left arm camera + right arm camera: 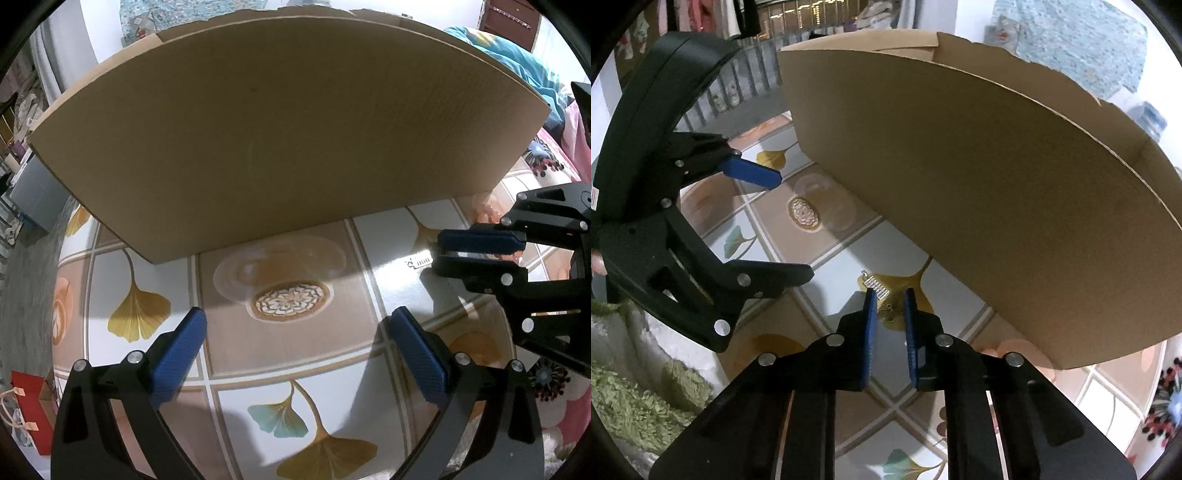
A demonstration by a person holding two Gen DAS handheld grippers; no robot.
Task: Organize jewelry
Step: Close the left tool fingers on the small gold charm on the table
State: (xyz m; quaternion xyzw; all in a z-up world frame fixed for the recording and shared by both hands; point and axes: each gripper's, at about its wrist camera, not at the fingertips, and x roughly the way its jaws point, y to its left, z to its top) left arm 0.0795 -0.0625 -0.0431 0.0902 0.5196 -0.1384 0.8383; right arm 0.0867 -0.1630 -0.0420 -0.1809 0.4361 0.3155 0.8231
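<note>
Leaf-print tablecloth under cardboard box; left gripper spread wide, right gripper nearly pinching silver bracelet (no readable writing).

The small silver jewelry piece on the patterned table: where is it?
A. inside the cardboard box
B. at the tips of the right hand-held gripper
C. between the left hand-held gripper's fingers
B: the silver jewelry piece lies at the tips of the right hand-held gripper, outside the cardboard box.

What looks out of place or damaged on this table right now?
The large brown cardboard box has a ragged, torn top edge at its far side. A small silver rectangular jewelry piece lies loose on the ginkgo-leaf patterned tablecloth, at the tips of the right tongs.
</note>
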